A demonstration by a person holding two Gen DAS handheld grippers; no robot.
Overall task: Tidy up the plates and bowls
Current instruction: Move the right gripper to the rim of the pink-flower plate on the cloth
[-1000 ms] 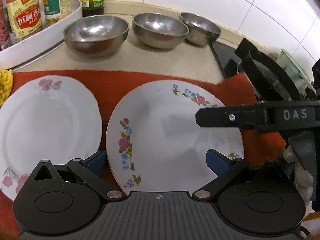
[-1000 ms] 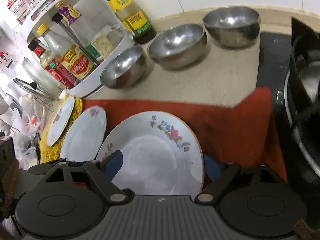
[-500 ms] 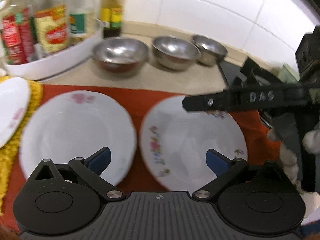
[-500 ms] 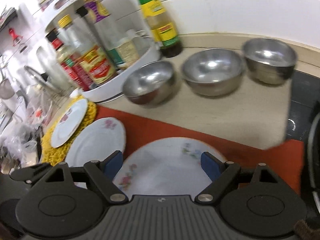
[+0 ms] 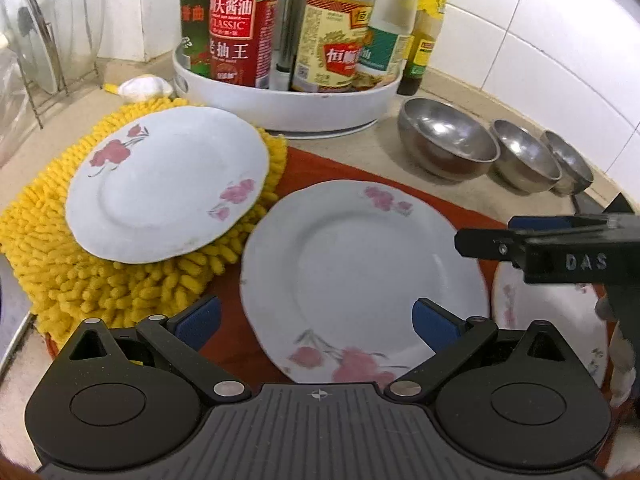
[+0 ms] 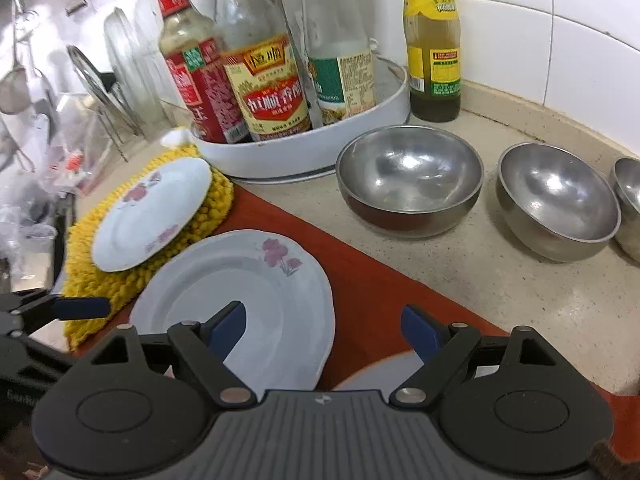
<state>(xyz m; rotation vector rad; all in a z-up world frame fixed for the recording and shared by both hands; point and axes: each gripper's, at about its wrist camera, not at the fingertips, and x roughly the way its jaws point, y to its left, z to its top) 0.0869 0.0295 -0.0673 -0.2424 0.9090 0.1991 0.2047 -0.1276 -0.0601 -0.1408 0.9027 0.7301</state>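
A home kitchen: white wall tiles [image 6: 592, 52], a speckled counter [image 6: 520, 292], sauce bottles [image 5: 240, 28] on a turntable tray [image 5: 280, 104], steel bowls [image 6: 408, 176], flowered plates [image 5: 360, 276], pot lids in a rack [image 5: 36, 52].

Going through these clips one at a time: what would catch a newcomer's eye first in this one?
Probably the shaggy yellow mat at the left, with a small pink-flowered plate on it. Beside it, on the red cloth, lies a bigger pink-flowered plate, straight ahead of the open left gripper. Behind, three steel bowls line the counter beside a white tray of sauce bottles.
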